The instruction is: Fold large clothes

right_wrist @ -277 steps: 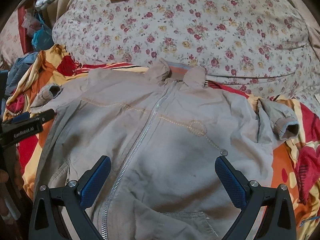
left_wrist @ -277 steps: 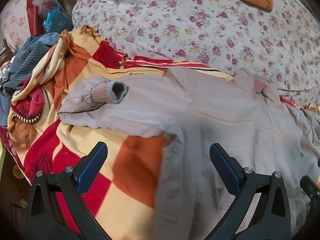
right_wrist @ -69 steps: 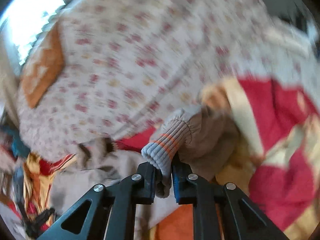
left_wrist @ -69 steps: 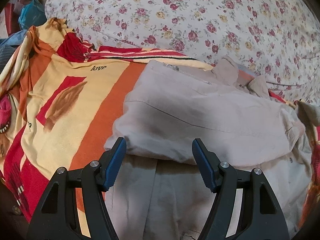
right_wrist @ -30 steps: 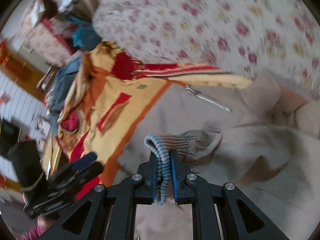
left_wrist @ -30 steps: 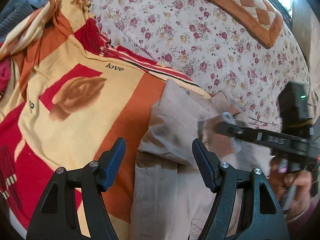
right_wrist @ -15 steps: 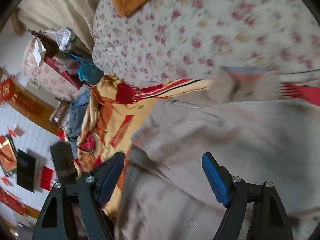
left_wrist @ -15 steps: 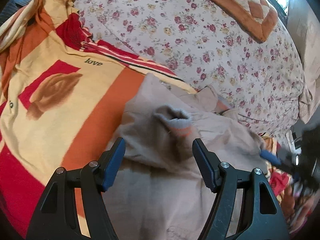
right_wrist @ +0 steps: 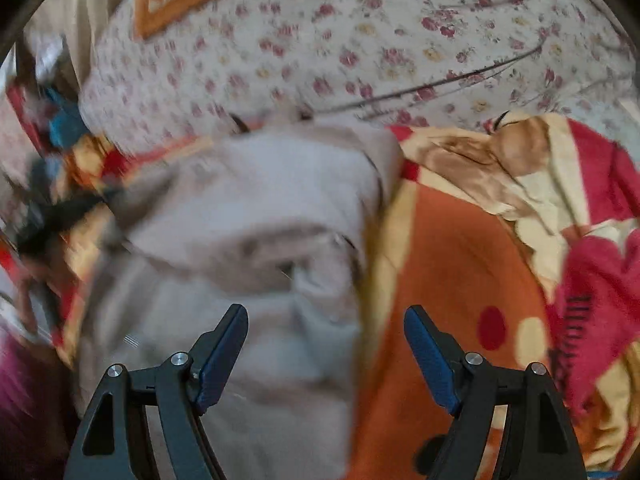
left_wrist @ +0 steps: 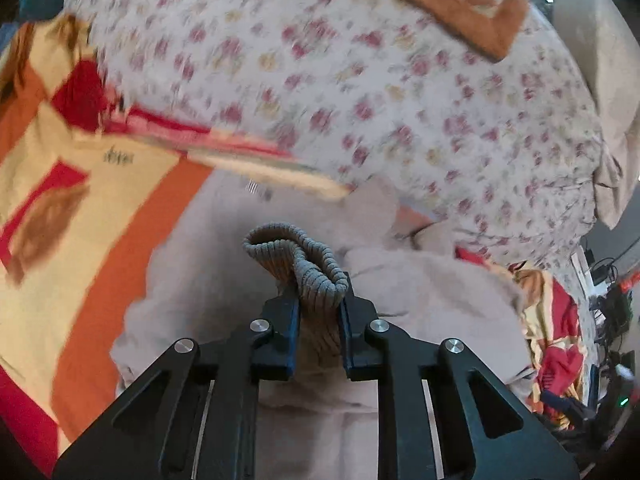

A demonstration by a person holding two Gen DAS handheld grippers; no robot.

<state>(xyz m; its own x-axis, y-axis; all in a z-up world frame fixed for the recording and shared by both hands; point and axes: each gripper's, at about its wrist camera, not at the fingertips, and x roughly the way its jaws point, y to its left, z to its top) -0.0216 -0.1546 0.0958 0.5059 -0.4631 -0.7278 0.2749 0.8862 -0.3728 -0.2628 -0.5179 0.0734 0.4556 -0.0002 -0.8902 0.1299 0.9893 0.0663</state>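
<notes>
Our left gripper [left_wrist: 319,310] is closing on the ribbed cuff [left_wrist: 298,264] of the beige jacket [left_wrist: 420,304]; the knit is bunched between the pads and already pinched there. We have the right gripper [right_wrist: 325,354] wide open and empty, hanging over the jacket's edge where it meets the orange blanket [right_wrist: 452,264]. The jacket lies partly folded on that blanket, in front of the flowered quilt [left_wrist: 360,80]. We judge the grip to be the weak point: only the soft cuff rim is caught, so a quick pull could let it slip free. Dragging the sleeve could also tug the folded body out of shape, since the right gripper pins nothing down.
</notes>
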